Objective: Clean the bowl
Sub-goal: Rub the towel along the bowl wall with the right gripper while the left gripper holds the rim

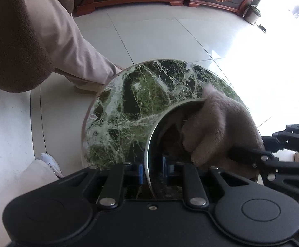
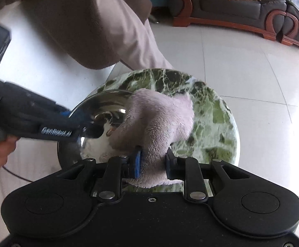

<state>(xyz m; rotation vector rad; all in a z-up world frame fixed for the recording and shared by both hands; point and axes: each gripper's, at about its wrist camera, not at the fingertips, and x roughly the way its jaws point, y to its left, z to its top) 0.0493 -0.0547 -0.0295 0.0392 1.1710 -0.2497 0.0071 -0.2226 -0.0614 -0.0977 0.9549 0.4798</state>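
Reading "GenRobot.AI" on left gripper [image 2: 81, 121] clamping bowl [image 2: 100, 111] rim.

Pale tiled floor [image 1: 149, 37], dark sofa [image 2: 231, 4]

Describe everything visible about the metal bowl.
The bowl looks like polished steel, mirror-bright inside, with a thin round rim. It is tilted on the green marble tabletop. The left claw pinches its rim; a fluffy pale cloth, gripped by the right claw, presses into its inside.
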